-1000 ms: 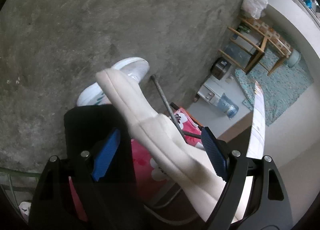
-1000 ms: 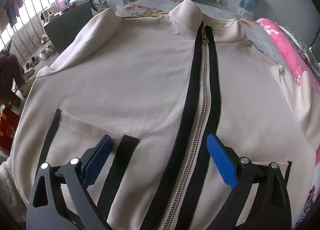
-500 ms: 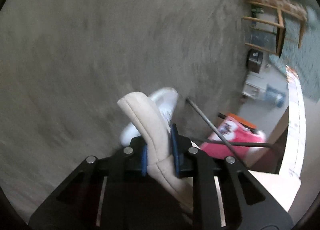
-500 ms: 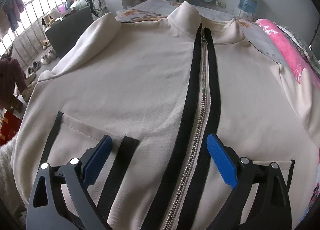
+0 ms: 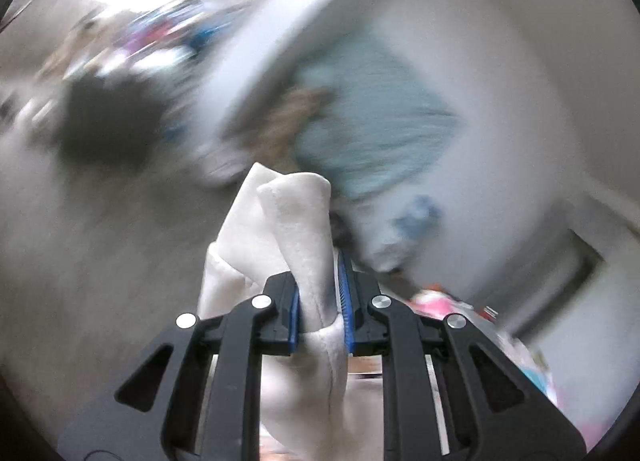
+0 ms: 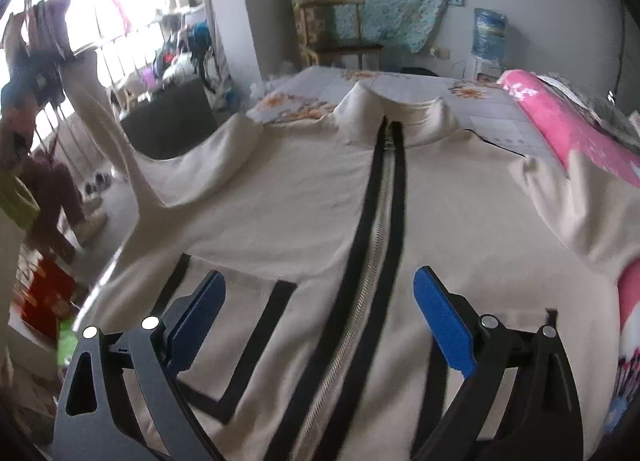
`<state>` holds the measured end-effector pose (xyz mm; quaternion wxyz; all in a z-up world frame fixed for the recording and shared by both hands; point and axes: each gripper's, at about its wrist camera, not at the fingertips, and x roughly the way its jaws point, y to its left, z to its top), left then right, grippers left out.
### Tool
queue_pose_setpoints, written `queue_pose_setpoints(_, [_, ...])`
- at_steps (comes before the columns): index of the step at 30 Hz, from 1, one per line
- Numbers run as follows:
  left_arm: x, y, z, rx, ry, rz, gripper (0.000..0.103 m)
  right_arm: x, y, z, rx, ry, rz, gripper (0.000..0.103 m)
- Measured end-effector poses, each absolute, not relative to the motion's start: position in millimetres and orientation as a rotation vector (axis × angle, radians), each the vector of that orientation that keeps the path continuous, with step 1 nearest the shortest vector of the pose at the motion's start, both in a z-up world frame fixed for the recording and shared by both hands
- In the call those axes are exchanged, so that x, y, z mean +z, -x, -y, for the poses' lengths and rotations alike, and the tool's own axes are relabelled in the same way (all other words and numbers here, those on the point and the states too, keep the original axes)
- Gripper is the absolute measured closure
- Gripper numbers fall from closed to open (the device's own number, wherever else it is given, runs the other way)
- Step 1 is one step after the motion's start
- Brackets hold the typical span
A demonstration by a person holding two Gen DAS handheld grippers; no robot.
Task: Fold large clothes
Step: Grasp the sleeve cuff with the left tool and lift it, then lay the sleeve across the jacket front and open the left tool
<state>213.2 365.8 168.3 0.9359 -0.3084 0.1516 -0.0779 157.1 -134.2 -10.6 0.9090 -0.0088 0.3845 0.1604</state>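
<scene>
The left tongs point(image 5: 320, 315), open a second ago, now clamp the jacket point(image 6: 320, 197) sleeve point(image 5: 292, 229) and swing it up (view blurred) to fold inward, while the right tongs point(image 6: 320, 313) hover open.

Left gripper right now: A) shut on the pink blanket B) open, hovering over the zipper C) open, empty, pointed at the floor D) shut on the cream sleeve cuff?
D: in the left wrist view the left gripper has its blue pads pressed on both sides of the cream sleeve cuff, which sticks out past the fingertips.
</scene>
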Motion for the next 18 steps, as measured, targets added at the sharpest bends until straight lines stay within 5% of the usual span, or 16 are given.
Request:
queue_pose_setpoints(5, [225, -210, -216, -0.459, 0.452, -0.337, 0.089, 4, -132, 176, 0.305, -0.079, -0.76, 0.01])
queue_pose_setpoints(10, [186, -229, -89, -0.651, 0.347, -0.514, 0.087, 11, -112, 217, 0.243, -0.155, -0.738, 0.01])
queue_pose_setpoints(12, [153, -238, -48, -0.693, 0.302, -0.632, 0.067, 9, -106, 232, 0.213, -0.178, -0.745, 0.01])
queue_pose_setpoints(13, [135, -243, -33, -0.695, 0.281, -0.697, 0.047, 6, -104, 239, 0.202, -0.191, -0.755, 0.01])
queue_pose_setpoints(18, [83, -246, -32, -0.657, 0.305, -0.811, 0.037, -5, -101, 259, 0.193, -0.239, -0.805, 0.01])
